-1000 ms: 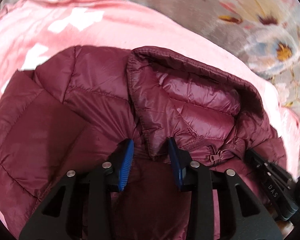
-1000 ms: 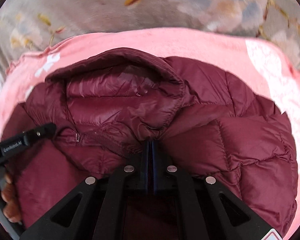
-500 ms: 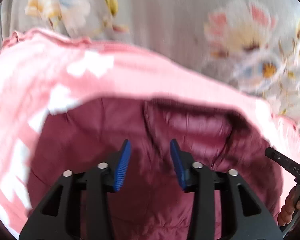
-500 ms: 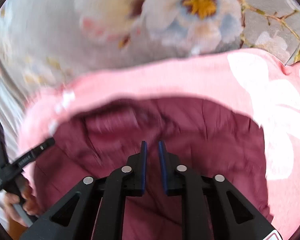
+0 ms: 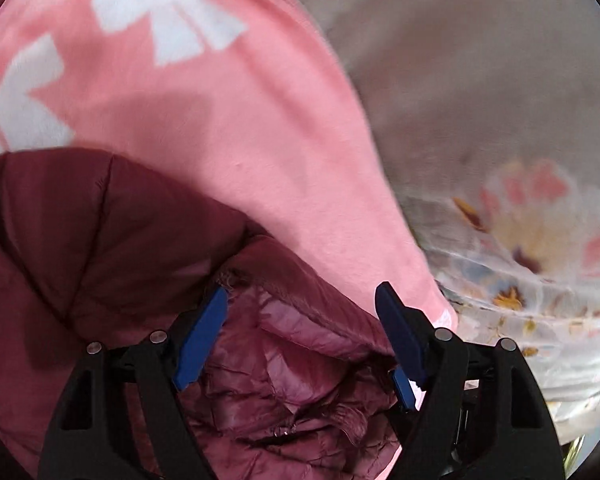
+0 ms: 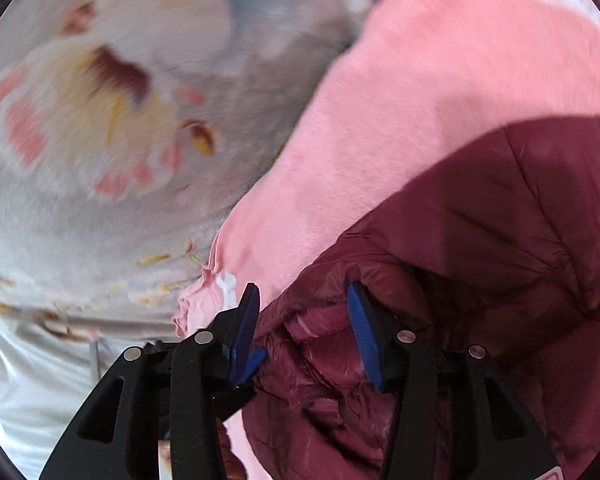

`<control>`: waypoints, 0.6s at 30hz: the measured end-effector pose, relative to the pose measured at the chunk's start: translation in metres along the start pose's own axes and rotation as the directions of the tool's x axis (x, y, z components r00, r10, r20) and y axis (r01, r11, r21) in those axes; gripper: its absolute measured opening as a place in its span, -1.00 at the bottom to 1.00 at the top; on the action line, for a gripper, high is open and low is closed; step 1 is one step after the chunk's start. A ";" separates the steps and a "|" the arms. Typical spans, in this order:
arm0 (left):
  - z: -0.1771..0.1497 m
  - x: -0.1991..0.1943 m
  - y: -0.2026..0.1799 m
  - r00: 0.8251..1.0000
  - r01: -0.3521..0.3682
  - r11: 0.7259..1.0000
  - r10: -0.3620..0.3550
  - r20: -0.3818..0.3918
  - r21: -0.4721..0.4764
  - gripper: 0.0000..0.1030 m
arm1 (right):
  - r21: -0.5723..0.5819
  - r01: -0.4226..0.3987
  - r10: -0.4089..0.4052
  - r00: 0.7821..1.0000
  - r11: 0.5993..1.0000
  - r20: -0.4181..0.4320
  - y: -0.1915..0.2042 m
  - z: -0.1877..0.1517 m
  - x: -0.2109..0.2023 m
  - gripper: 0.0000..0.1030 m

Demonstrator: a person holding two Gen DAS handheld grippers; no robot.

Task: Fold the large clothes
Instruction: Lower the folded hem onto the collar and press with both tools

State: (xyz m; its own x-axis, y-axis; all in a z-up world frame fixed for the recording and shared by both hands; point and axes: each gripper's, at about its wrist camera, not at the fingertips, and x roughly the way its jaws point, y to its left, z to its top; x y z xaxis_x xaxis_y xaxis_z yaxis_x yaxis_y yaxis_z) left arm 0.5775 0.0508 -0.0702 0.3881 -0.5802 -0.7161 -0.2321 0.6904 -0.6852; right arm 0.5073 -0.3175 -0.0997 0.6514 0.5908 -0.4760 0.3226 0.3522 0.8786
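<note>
On top of a pink blanket (image 5: 228, 132) with white bow shapes lies the maroon puffer jacket (image 5: 100, 232), and every other thing here is placed from that jacket. Its quilted outer shell bulges up on one side, while the shinier inner lining and hood rim sit crumpled low in both wrist views (the zip shows faintly in the right wrist view, near the lower edge). The left gripper (image 5: 304, 336) hangs just over the crumpled hood part, its blue pads (image 5: 202, 344) well apart and still spreading; jacket fabric lies between them, yet neither pad presses on it, so the cloth is let go. The right gripper (image 6: 302, 330) stands over the same hood rim (image 6: 324, 280), its jaws also widening, with lining between the pads (image 6: 362, 332) but not pinched. Beyond the blanket's edge, away from the jacket, spreads a grey floral bedsheet (image 6: 100, 128), blurred in both views.
</note>
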 end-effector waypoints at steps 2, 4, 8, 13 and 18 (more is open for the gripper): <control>-0.001 0.004 -0.001 0.999 -0.038 0.999 0.038 -0.005 0.020 0.02 | -0.020 0.041 -0.041 0.999 0.999 0.005 -0.001 0.002 0.001 -0.77; -0.003 0.009 -0.006 0.993 -0.118 0.990 0.119 -0.010 0.076 -0.39 | -0.110 0.161 -0.162 0.987 0.981 0.006 0.006 -0.001 0.002 -0.94; -0.018 0.017 -0.013 0.970 -0.236 0.944 0.245 -0.011 0.229 -0.64 | -0.375 0.397 -0.418 0.908 0.838 0.028 0.018 -0.019 0.017 -1.00; -0.035 0.029 -0.016 0.943 -0.320 0.880 0.331 0.031 0.351 -0.65 | -0.528 0.498 -0.532 0.841 0.688 0.100 0.015 -0.038 0.034 -1.00; -0.053 0.033 -0.024 0.928 -0.367 0.811 0.349 0.128 0.456 -0.65 | -0.597 0.561 -0.548 0.805 0.574 0.229 0.021 -0.058 0.047 -1.00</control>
State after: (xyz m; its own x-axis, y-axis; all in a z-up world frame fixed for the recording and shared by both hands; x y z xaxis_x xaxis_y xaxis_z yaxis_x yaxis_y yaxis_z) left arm 0.5484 -0.0075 -0.0846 0.3933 -0.2426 -0.8868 0.0761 0.9698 -0.2315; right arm 0.5053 -0.2401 -0.1060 0.5047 0.1163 -0.8554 0.1405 0.9666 0.2143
